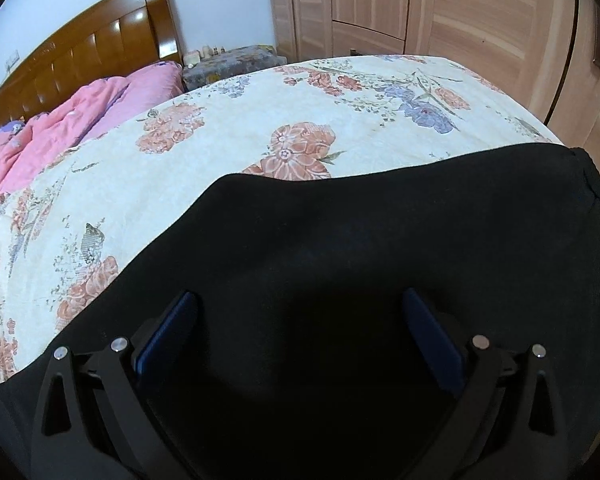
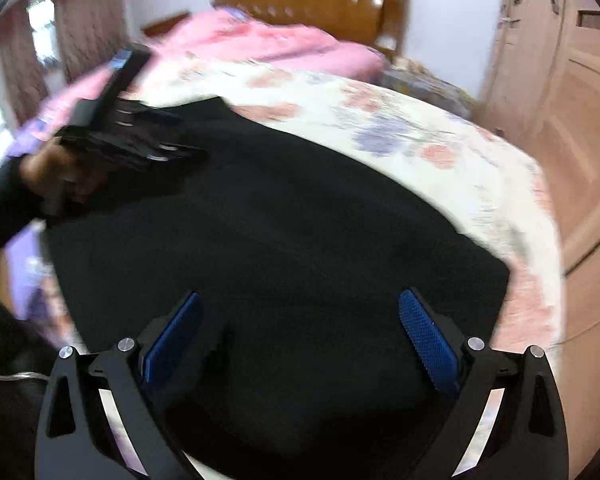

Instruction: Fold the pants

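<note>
Black pants (image 1: 380,248) lie spread flat on the floral bed cover (image 1: 220,128), filling the lower half of both wrist views (image 2: 284,216). My left gripper (image 1: 300,300) hovers over the pants, open, its blue pads wide apart with only cloth below them. My right gripper (image 2: 300,300) is likewise open above the near part of the pants. In the blurred right wrist view the left gripper (image 2: 120,96) appears at the pants' far left edge, held by a hand in a dark sleeve (image 2: 56,172).
A pink quilt (image 1: 40,136) is bunched against the wooden headboard (image 1: 88,44). A cluttered bedside table (image 1: 228,64) stands beyond the bed's far side. Wooden wardrobe doors (image 1: 460,8) run along the right. The bed's edge (image 2: 540,240) drops off to the right of the pants.
</note>
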Action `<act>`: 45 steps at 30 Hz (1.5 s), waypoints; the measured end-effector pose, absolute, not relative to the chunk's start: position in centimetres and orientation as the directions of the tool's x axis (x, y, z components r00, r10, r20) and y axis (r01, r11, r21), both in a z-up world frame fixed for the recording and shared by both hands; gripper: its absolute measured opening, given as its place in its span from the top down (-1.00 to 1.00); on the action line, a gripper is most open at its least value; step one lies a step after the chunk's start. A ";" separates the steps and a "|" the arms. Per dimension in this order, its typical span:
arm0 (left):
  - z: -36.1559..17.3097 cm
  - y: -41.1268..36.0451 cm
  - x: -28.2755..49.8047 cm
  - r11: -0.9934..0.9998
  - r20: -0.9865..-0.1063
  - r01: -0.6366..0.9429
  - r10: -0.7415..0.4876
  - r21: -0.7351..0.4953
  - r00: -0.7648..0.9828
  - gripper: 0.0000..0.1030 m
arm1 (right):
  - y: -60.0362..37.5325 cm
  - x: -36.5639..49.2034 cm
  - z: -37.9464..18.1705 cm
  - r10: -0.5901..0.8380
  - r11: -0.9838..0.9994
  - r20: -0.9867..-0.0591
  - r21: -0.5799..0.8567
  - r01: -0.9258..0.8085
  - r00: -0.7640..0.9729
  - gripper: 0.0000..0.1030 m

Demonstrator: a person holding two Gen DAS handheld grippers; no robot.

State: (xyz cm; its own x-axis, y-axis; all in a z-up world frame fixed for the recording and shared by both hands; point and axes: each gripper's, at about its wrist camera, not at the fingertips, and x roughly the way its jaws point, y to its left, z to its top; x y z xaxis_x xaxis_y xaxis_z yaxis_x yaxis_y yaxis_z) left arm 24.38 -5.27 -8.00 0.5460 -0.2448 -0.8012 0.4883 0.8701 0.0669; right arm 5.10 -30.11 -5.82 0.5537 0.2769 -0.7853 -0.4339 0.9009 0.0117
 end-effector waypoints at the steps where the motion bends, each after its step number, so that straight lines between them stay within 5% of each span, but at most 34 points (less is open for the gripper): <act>1: -8.0 -5.2 24.3 0.870 -0.801 0.488 -0.245 0.067 0.547 -0.97 | -29.7 5.0 -7.6 0.221 0.903 -0.830 -0.025 -0.429 0.513 -0.87; 4: -8.0 -4.9 24.4 0.871 -0.802 0.488 -0.254 0.053 0.541 -0.97 | -31.4 4.1 -8.6 0.286 0.913 -0.794 0.056 -0.404 0.536 -0.87; 11: -7.2 -4.2 23.9 0.893 -0.792 0.445 -0.222 0.069 0.569 -0.97 | -30.0 4.6 -8.0 0.158 0.949 -0.846 -0.012 -0.315 0.510 -0.87; 13: -5.2 -1.9 22.6 0.918 -0.754 0.390 -0.204 0.074 0.625 -0.96 | -28.3 4.3 -6.3 0.094 0.960 -0.832 -0.069 -0.270 0.547 -0.87; 17: -3.4 5.0 19.8 0.955 -0.720 0.283 -0.133 0.092 0.682 -0.97 | -23.4 3.9 -3.4 0.242 0.917 -0.757 -0.027 -0.399 0.607 -0.89; 23: -8.1 16.7 18.8 0.997 -0.811 0.051 0.016 0.056 0.585 -0.97 | -17.2 8.7 -7.1 0.269 0.872 -0.810 -0.026 -0.489 0.521 -0.90; 25: -8.8 19.4 17.9 0.997 -0.786 0.065 -0.070 -0.038 0.614 -0.97 | -17.3 10.1 -10.2 0.182 0.891 -0.864 -0.056 -0.450 0.469 -0.92; 27: -8.9 19.4 17.8 0.997 -0.781 0.082 -0.057 -0.007 0.622 -0.97 | -18.5 10.3 -10.9 0.262 0.904 -0.839 0.042 -0.425 0.476 -0.92; 34: -8.9 19.6 17.5 0.996 -0.767 0.089 -0.053 0.005 0.639 -0.97 | -16.8 9.7 -8.1 0.142 0.920 -0.871 -0.059 -0.386 0.471 -0.91; 37: -9.0 19.6 17.4 0.996 -0.765 0.084 -0.050 0.006 0.643 -0.97 | -12.9 11.1 -5.6 0.272 0.883 -0.826 0.010 -0.469 0.493 -0.91; 45: -8.8 19.5 17.3 0.997 -0.777 0.075 -0.044 0.004 0.628 -0.97 | -0.3 16.6 -7.4 0.328 0.779 -0.843 -0.013 -0.626 0.426 -0.91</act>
